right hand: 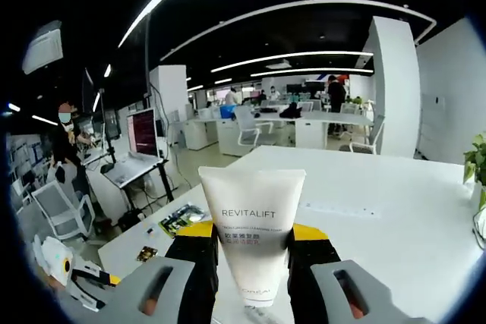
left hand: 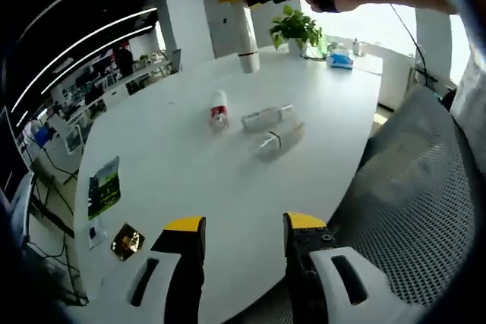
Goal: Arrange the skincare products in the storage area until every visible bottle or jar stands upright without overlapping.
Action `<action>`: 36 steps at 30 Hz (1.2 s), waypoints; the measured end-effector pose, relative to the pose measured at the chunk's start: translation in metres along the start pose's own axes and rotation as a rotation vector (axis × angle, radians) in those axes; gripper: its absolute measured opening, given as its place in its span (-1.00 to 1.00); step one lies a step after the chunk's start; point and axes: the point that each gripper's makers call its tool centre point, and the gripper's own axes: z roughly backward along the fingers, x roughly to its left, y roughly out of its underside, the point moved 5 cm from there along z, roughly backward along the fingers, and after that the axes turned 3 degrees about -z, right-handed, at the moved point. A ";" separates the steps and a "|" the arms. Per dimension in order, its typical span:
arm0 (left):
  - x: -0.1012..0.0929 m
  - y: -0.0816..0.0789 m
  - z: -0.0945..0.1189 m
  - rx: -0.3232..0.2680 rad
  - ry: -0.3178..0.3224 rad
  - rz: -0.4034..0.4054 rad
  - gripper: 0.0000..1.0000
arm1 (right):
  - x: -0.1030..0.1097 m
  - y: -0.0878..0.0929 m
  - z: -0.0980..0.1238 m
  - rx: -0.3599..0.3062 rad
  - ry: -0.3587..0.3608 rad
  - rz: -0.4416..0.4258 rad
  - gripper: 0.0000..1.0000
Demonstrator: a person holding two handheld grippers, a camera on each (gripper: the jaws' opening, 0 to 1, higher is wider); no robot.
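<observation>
while the right claw (right hand: pixel 251 252) clamps a white matte revitalift tube (right hand: pixel 253 231), crimped flat end up, above the desk (left hand: pixel 190 157), left claw (left hand: pixel 241 227) sits wide, holding nothing. small white bottle (left hand: pixel 219 109) and two clear bottles (left hand: pixel 272 128) lie on the glossy desk at 12 o'clock.

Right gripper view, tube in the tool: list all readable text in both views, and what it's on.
"REVITALIFT": on the white tube held between the right tool's jaws.
Smaller lines under it on the tube: too small to read.
Red label on the small white bottle lying on the table: blurred, unreadable.
The two clear bottles lying beside it: no legible text.
Leaflet near the table edge: unreadable.
</observation>
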 end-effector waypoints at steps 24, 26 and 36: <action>-0.001 0.024 -0.007 0.143 -0.012 -0.019 -0.32 | -0.089 0.009 -0.086 0.064 0.160 -0.022 -0.40; -0.001 0.025 -0.007 0.146 -0.011 -0.022 -0.33 | -0.094 0.011 -0.090 0.074 0.167 -0.025 -0.40; -0.002 0.028 -0.007 0.153 -0.004 -0.001 -0.45 | -0.114 0.026 -0.112 0.097 0.197 -0.023 -0.40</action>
